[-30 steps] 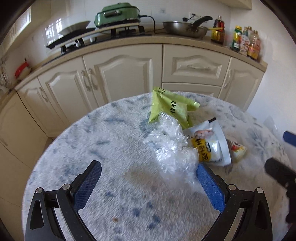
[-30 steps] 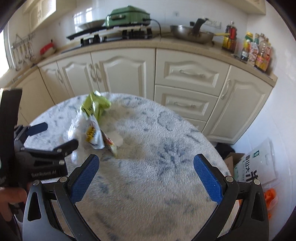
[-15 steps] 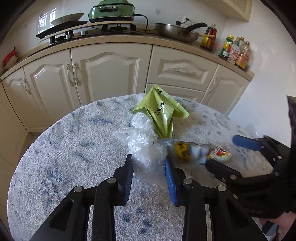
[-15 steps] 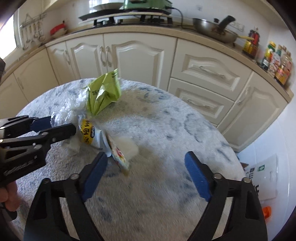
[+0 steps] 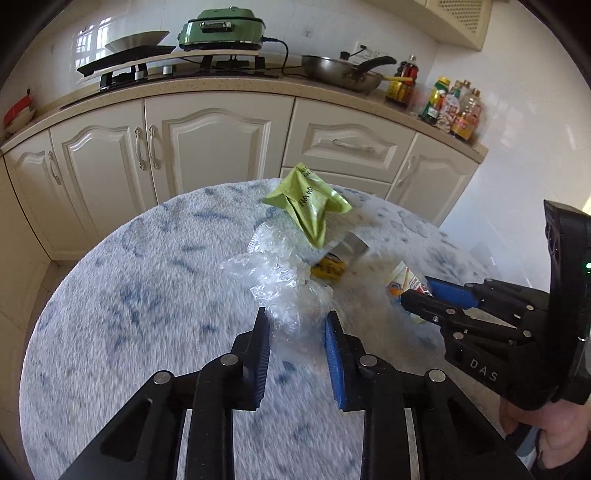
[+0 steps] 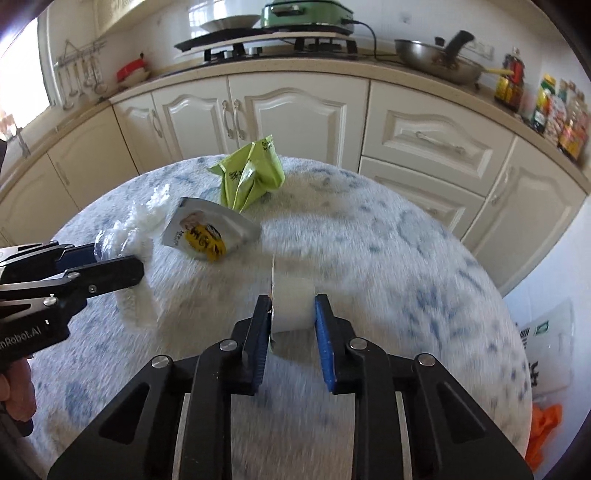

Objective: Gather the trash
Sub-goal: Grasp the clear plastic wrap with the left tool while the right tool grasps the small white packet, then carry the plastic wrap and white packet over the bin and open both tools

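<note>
On the round table with a fluffy blue-white cover (image 5: 129,295) lies crumpled clear plastic wrap (image 5: 280,280). My left gripper (image 5: 297,338) has its jaws closing on the wrap's near end, with both pads against it. In the right wrist view my right gripper (image 6: 291,325) is closing on a small white sachet (image 6: 291,299), which stands pinched between the pads. The left gripper (image 6: 110,267) shows at the left with the wrap (image 6: 122,236). A white and yellow snack pouch (image 6: 207,236) and a crumpled green bag (image 6: 251,177) lie farther back. The right gripper (image 5: 424,299) holds the sachet (image 5: 406,280).
Cream kitchen cabinets (image 5: 207,155) curve behind the table, with a stove, a green cooker (image 5: 221,29), a wok (image 5: 340,72) and bottles (image 5: 450,107) on the counter. On the floor to the right lie a white printed bag (image 6: 546,350) and something orange (image 6: 546,424).
Both grippers went from wide open to nearly closed. The left one took the plastic wrap first, then the right one moved onto the sachet. The snack pouch has shifted.
</note>
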`<state>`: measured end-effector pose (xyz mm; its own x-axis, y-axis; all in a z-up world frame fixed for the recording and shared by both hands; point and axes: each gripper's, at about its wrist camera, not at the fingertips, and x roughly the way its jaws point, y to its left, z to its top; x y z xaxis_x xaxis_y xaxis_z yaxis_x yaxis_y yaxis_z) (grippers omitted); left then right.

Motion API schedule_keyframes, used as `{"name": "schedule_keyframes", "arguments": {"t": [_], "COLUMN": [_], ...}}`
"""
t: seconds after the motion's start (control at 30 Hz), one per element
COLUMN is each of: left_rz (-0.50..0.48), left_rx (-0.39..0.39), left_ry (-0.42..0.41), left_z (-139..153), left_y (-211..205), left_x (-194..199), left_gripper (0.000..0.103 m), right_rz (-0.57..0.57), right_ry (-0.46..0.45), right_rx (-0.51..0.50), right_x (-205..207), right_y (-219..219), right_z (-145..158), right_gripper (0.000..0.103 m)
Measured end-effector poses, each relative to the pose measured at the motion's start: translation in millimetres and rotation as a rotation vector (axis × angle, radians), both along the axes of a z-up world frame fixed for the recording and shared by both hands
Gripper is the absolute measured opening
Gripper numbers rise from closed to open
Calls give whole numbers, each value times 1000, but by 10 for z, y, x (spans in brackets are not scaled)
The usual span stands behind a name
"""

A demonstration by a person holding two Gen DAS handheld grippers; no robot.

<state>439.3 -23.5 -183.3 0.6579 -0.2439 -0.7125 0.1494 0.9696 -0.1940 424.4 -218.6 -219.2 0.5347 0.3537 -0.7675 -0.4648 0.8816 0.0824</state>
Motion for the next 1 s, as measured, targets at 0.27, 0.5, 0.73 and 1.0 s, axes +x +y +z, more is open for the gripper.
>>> {"name": "schedule_keyframes", "arguments": {"t": [0.27,0.5,0.73,1.0], "left_rz": [-28,-71,-44,-62], "left_rx": [-26,-23,-21,-18], "left_ry": [-26,-48,-44,-91], "left_z": [62,105,193,396], "left_y": [-100,-237,-298,-471], "left_x": [-743,-1259,-1511,-1802], "left_gripper": [24,24,24,24], "right_rz": [-30,-69,-67,-89], "right_ry": [12,35,43,-34], "right_rx": [27,56,81,123], "right_x": [-505,-716,-697,-1156], "right_y": [-227,-348,-314,-559], "right_z": [40,-40,-32,255], "right_gripper": [23,27,22,22]}}
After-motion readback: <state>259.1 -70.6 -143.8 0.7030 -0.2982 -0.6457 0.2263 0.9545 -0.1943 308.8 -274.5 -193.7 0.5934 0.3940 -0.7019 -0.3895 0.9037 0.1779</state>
